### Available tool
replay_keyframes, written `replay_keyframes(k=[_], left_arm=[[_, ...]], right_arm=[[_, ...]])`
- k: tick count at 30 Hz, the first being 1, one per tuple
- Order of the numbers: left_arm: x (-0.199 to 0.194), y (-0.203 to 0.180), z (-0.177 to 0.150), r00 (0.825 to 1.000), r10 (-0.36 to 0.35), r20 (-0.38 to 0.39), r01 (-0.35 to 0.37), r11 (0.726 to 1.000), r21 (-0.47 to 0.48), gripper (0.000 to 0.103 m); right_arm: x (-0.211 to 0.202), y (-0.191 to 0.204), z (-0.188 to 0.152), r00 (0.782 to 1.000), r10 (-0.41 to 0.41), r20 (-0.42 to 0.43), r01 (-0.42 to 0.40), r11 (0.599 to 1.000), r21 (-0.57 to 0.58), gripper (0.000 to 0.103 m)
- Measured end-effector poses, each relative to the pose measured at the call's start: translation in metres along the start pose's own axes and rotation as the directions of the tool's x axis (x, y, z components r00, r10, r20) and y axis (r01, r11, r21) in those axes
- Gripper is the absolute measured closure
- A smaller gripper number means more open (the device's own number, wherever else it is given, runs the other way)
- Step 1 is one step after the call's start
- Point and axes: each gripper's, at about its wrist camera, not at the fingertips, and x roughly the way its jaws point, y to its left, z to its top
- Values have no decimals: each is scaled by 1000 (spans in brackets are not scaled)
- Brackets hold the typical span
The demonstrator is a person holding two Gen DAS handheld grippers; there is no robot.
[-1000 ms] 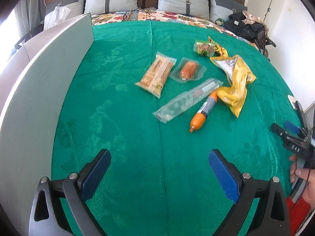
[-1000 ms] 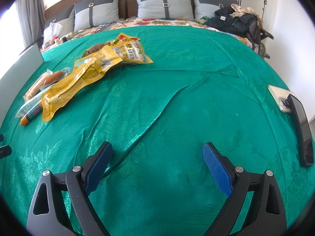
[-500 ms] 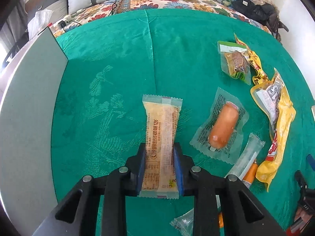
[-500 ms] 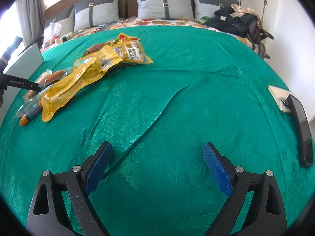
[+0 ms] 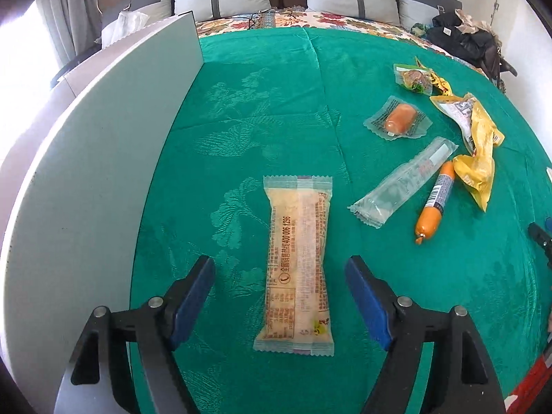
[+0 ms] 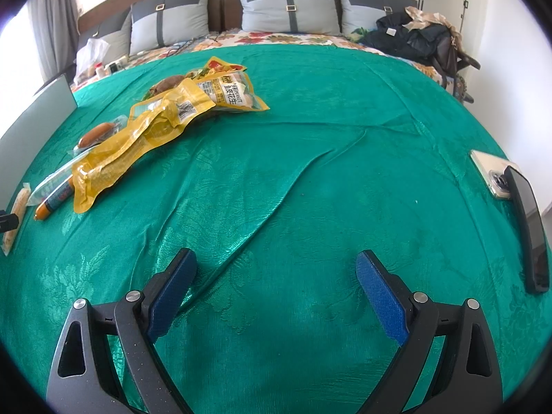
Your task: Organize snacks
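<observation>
Through my left wrist camera, my left gripper [image 5: 279,293] is spread wide, its blue pads standing clear on either side of the pale wafer bar packet [image 5: 296,265] without touching it. The packet lies flat on the green bedspread [image 5: 262,110], lengthwise up the lower middle of the frame, its near end between my fingers. To the left a grey board [image 5: 89,189] stands upright along the cloth's edge. At right of centre a clear long wrapper [image 5: 403,183] lies on a slant, with an orange sausage stick [image 5: 434,207] just beside it on the right. Above them sits a small sealed sausage pack [image 5: 398,119], and in the upper right a small pack with a dark snack [image 5: 414,79]. A crumpled yellow bag [image 5: 477,151] runs down the right side, its lower end close to the sausage stick's top.

Through my right wrist camera, my right gripper [image 6: 276,293] is also wide apart and holds nothing, hanging over bare, wrinkled bedspread in the lower middle. The snacks lie in the upper left: the yellow bag [image 6: 138,145] stretches diagonally, with a peanut packet [image 6: 231,91] at its far end. The sausage stick [image 6: 55,201] peeks out at the bag's near end, and the wafer bar packet [image 6: 15,217] lies at the far left edge. Two phones [image 6: 517,200] lie at the right edge.
</observation>
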Motion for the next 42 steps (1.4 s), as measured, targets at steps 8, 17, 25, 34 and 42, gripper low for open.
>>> replay_keyframes(k=[8,17,25,34,42], left_arm=[[2,14,-12,993,24,116,-13,996,-94,0],[5,15,-13,993,19,117,-8,995,-96,0],[6,14,-11,993,15,117,-4,995,-97,0],[8,14,-10,993,15,118,-4,995,-96,0],[8,14,-8,995,-2,97,9,998,-70,0]], right_arm=[[-1,0,-1,1000,2,3,-2,1000,0,7],[6,21,39,966,251,-64,-223,932,285,10],[75,110,114,951,163,-262,-89,958,272,11],[41,91,97,899,198,-392,-226,974,-26,59],[10,63,64,873,147,-464,-266,943,-202,38]])
